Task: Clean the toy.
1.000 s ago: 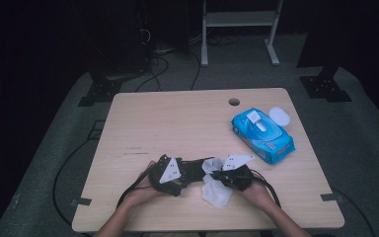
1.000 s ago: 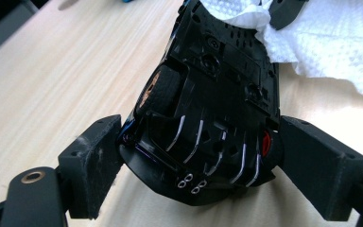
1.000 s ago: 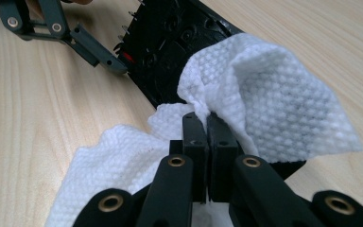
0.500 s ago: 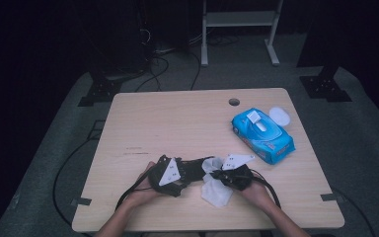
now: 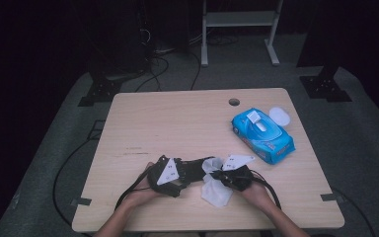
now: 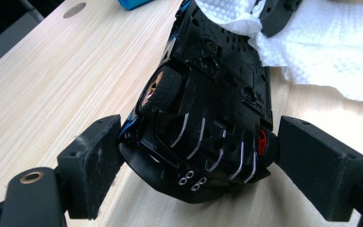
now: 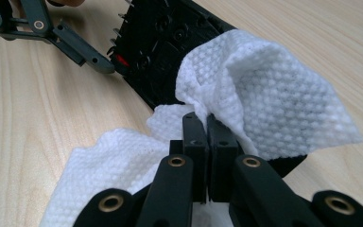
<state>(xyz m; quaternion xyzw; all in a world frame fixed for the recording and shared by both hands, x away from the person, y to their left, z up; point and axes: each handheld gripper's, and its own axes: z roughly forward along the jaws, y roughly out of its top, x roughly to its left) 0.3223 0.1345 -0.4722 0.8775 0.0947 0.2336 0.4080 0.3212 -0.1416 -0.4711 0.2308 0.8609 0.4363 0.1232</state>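
Left gripper [image 6: 196, 156] clamping a black toy car [image 6: 208, 94] by its sides, underside turned up, just above the counter [image 5: 177, 118], right gripper [image 7: 207, 142] pinching a white wipe [image 7: 264, 94] and pressing it against the car, blue wipes pack [image 5: 262, 134] lying well apart.

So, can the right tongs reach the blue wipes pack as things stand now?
Probably yes, but not to grasp it: the table between the right tongs and the blue wipes pack looks free, yet those tongs are shut on the white wipe.
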